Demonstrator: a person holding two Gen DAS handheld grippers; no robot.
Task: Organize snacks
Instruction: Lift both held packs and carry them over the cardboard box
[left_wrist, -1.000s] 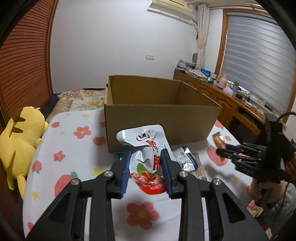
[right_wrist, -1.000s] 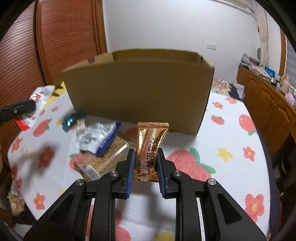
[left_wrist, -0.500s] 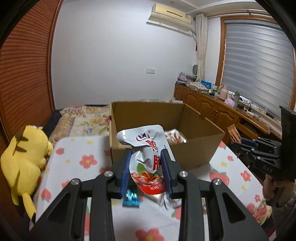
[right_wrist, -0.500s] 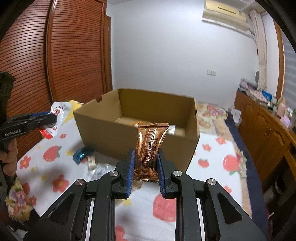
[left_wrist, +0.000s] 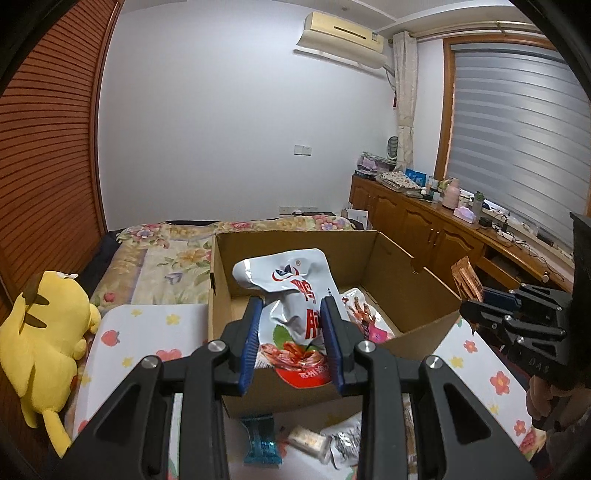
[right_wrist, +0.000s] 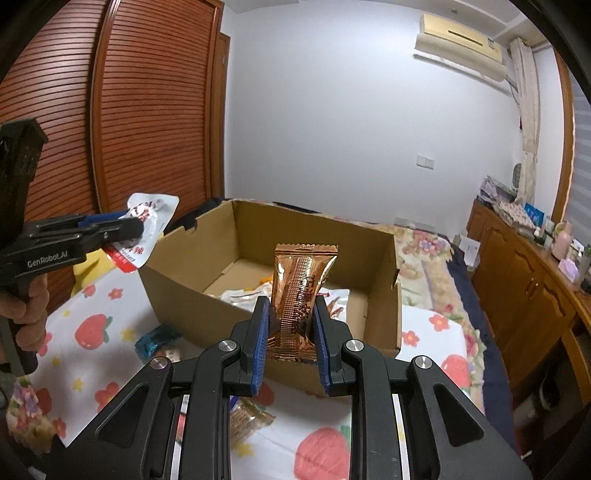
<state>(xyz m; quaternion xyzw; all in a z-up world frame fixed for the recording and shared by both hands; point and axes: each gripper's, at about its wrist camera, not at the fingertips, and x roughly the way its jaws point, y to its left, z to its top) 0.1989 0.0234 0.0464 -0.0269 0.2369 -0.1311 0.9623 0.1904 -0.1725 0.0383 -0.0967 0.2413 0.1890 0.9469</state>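
Cardboard box: brown corrugated card, rectangular, open top, plain walls, on a table under a white cloth printed with strawberries and flowers; a few packets lie on its floor.

White pouch: glossy crinkled foil, red lettering and a food picture, long axis upright, top corner bent left; pinched between the blue pads of the left gripper, over the box's near wall.

Copper packet: shiny ribbed foil, crimped serrated ends, long axis upright; clamped low down by the right gripper, before the box's near wall.

Loose snacks by the table's near edge: teal wrapper, silver packet.
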